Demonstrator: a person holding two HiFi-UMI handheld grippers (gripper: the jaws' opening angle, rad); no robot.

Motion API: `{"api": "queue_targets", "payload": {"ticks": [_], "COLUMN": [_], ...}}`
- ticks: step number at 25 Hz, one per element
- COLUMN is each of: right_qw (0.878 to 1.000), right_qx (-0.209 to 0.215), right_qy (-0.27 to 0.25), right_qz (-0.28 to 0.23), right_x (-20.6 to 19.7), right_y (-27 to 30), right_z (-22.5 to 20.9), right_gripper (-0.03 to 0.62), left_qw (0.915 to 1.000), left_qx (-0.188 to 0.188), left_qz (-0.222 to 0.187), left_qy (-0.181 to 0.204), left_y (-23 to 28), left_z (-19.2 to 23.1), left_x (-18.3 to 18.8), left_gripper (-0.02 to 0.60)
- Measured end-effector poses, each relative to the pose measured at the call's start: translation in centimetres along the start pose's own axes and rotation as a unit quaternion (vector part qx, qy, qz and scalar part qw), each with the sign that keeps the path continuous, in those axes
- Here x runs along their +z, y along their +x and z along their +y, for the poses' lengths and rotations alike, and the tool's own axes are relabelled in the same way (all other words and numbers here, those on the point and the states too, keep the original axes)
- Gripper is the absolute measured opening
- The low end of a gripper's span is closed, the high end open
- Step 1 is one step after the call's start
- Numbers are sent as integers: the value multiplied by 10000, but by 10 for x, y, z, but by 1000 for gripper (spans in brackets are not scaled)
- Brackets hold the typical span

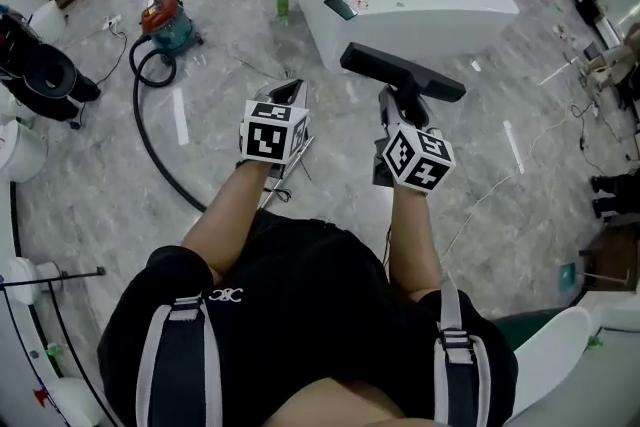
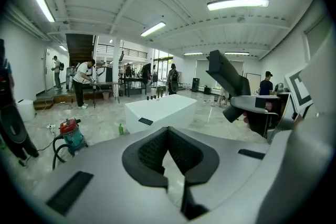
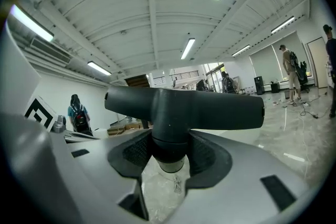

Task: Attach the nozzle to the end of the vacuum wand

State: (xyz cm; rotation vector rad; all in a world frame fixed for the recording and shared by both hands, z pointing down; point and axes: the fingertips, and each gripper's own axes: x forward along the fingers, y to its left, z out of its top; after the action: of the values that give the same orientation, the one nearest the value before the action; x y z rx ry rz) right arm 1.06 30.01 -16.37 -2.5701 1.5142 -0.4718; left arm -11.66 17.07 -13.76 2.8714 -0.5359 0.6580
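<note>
The right tool (image 1: 399,105) has its jaws spread wide around the round neck of the nozzle (image 1: 401,72), with the ribbed pads pressing on it from both sides. The nozzle is a black T-shaped floor head. It is held up in the air in front of the person, above the grey marble floor (image 1: 230,65) and on the near side of the white counter (image 1: 455,0). Its crossbar lies across the tips of the tool, and the open end of the neck points back between the jaws.

The left tool (image 1: 288,95) is just beside it on the left. Its jaws are closed together with nothing between them (its own view shows only floor through the small gap behind the pads).

On the floor to the left stands a vacuum cleaner (image 1: 165,21) with a teal drum and a red lid. The lid is on, so what the drum holds cannot be seen. A black hose (image 1: 148,130) curls from it across the floor towards the person. A small green bottle (image 1: 283,5) stands upright on the floor beside the counter's left end, and its contents cannot be made out. A flat dark thing (image 1: 340,7) lies on the counter's near left corner.
</note>
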Motion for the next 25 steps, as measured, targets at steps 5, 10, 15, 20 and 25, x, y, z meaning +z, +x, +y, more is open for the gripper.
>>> {"api": "queue_targets", "payload": {"ticks": [5,10,15,20,25], "right_qw": [9999,9993,9983,9976,9971], "right_qx": [136,237,392,536,619], "right_qy": [56,179,189,150,113], "right_qz": [40,210,375,405,431], "right_x": [8,2,1,17,29], "right_y": [16,41,82,132,191], "right_z": [-26,-41,-52,-64,-72], "right_gripper": [193,193,193,193,193], "left_qw": [9995,9989,9983,9977,9977], "left_qx": [102,223,237,253,221], "left_qz": [186,262,323,343,406], "left_qy": [-223,-318,-432,-531,-499], "left_y": [24,50,91,136,186], "left_z": [-3,0,15,37,64], "left_x": [-4,-2,4,20,40], "left_gripper": [8,8,8,8,8]}}
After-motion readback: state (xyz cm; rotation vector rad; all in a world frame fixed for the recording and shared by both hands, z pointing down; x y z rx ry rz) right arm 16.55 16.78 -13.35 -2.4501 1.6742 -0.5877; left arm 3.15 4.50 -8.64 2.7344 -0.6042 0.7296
